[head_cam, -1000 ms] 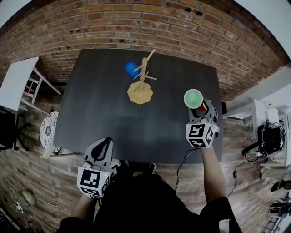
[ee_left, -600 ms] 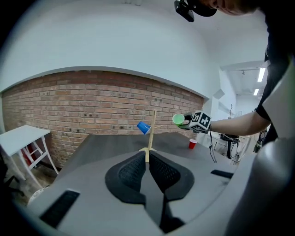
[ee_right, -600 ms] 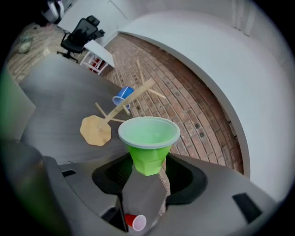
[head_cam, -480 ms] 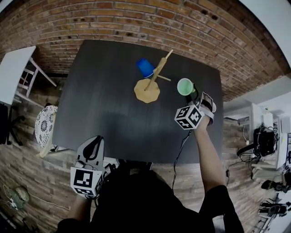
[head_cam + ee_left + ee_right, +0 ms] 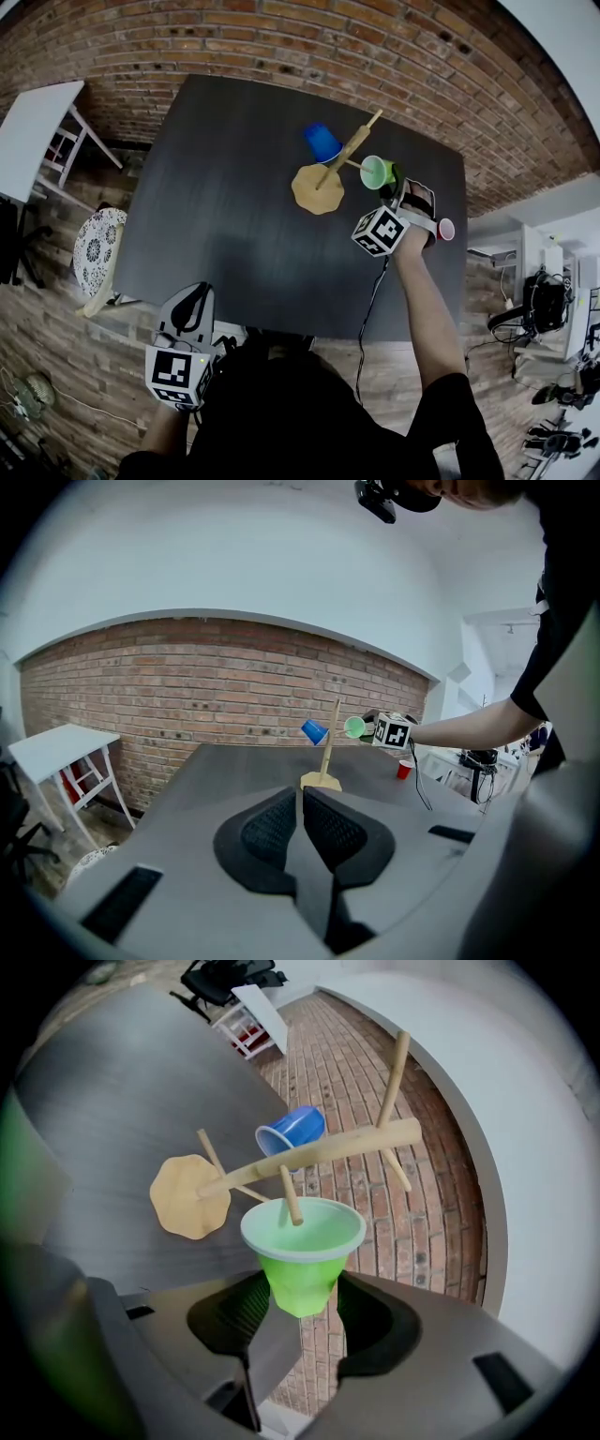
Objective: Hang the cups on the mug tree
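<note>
You have swung the green cup point(image 5: 302, 1251) from the table's point(image 5: 216, 187) right edge over to the mug tree point(image 5: 330, 169) and rolled it sideways, so a peg point(image 5: 290, 1194) tip now shows against its mouth. Your right gripper point(image 5: 300, 1312) clamps the cup's base between wide-set jaws. Your left gripper point(image 5: 300, 822), jaws together and empty, waits at the near edge. Push off-line and the rim may shove the peg, tipping the tree and shedding the hung blue cup point(image 5: 322, 142).

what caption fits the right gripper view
Right tongs hold a green cup, mouth at a mug tree peg; a blue cup already hangs.
</note>
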`<state>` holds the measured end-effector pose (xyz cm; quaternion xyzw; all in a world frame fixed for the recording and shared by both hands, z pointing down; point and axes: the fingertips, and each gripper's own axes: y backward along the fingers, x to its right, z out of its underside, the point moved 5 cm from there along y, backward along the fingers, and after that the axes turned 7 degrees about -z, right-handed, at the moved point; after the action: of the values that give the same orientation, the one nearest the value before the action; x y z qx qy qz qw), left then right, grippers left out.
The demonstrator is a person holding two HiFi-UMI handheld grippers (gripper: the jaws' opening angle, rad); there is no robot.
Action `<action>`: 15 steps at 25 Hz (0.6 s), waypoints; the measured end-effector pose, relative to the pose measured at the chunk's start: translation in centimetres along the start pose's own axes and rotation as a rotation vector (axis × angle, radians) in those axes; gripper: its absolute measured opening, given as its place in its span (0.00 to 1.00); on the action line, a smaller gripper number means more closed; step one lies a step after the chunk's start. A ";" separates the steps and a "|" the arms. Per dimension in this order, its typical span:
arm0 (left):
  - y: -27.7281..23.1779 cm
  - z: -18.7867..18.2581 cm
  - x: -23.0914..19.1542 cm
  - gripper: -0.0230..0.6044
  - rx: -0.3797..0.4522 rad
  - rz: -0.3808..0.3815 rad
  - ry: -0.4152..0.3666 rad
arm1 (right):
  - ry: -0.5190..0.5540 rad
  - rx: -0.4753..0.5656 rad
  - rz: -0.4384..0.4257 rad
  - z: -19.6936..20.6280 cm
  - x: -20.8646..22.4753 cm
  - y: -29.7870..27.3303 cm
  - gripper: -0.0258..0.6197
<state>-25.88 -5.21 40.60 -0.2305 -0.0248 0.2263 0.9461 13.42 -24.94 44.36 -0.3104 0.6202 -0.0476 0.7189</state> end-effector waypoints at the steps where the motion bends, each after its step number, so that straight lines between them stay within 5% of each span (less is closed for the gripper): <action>1: 0.0 0.1 -0.2 0.09 -0.002 -0.002 0.003 | 0.013 0.002 0.006 -0.5 -0.1 0.0 0.43; 15: -0.3 0.7 -0.8 0.09 -0.019 -0.010 0.074 | 0.131 0.027 0.026 -3.5 -2.0 -0.3 0.43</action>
<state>-26.60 -5.50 41.39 -0.2474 0.0067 0.2125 0.9453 9.80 -25.66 46.07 -0.2885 0.6693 -0.0668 0.6814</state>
